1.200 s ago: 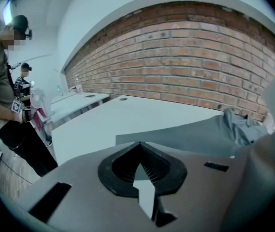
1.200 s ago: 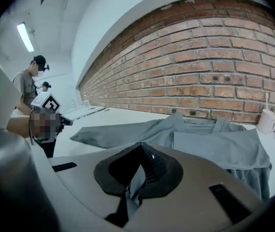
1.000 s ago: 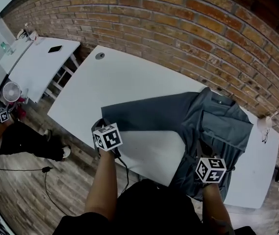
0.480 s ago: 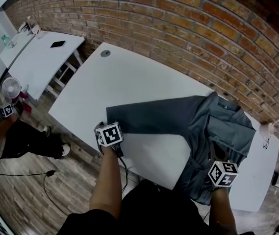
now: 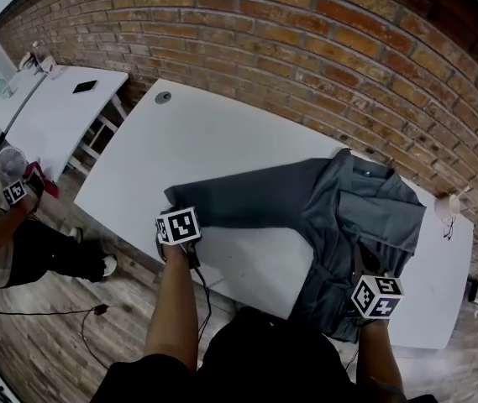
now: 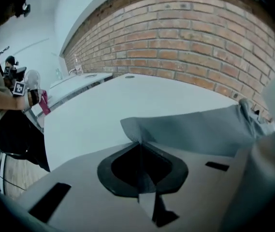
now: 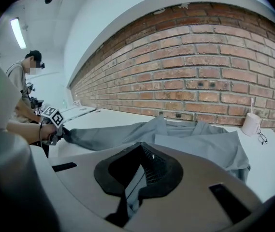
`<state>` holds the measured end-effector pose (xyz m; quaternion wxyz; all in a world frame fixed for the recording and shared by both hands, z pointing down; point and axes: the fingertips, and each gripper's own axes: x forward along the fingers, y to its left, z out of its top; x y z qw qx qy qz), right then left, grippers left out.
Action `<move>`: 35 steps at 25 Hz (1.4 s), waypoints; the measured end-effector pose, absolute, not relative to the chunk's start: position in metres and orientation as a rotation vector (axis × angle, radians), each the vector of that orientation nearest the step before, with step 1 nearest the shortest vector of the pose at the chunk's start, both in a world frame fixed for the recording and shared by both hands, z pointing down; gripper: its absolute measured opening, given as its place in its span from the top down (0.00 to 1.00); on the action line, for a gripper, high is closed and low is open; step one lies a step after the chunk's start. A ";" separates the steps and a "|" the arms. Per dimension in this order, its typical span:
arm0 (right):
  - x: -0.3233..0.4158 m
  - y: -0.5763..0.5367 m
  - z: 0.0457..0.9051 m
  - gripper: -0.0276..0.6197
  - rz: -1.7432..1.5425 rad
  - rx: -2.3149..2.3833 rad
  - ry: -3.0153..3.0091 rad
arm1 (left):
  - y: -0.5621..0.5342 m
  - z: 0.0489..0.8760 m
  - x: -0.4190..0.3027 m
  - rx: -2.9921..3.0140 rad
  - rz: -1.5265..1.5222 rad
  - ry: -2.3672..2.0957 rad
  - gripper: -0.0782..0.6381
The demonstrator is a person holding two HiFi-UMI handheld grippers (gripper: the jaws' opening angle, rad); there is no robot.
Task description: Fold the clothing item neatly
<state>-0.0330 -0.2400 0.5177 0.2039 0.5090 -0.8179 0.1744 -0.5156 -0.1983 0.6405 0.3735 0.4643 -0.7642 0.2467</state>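
A grey shirt (image 5: pixel 365 217) lies on the white table (image 5: pixel 222 133), one long sleeve (image 5: pixel 247 196) stretched out to the left. My left gripper (image 5: pixel 175 212) is at the cuff end of that sleeve. Its jaws have just been closing, and in the left gripper view a fold of grey sleeve cloth (image 6: pixel 144 178) is pinched between them. My right gripper (image 5: pixel 371 280) is at the table's front right edge, shut on the shirt's hem (image 7: pixel 130 192), which hangs down between its jaws. The shirt's body (image 7: pixel 200 144) spreads out beyond it.
A pale cup (image 5: pixel 447 206) and glasses (image 5: pixel 450 229) sit at the table's right end. A brick wall (image 5: pixel 306 49) runs behind. A second white table (image 5: pixel 54 112) stands at the left, with a fan (image 5: pixel 7 162) and another person (image 5: pixel 3 242) beside it.
My left gripper has sunk onto the sleeve's cuff and closed on it. My right gripper has shifted a little to the right with the hem.
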 end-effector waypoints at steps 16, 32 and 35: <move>0.118 -0.181 0.509 0.96 0.597 1.703 -2.118 | -0.326 0.481 -0.211 2.009 0.576 -1.794 0.87; 0.312 -0.125 0.530 0.96 0.692 1.824 -1.918 | -0.347 0.548 0.073 2.175 0.803 -1.499 0.87; 0.322 -0.137 0.533 0.96 0.687 1.783 -1.970 | -0.334 0.585 0.102 2.160 0.934 -1.422 0.87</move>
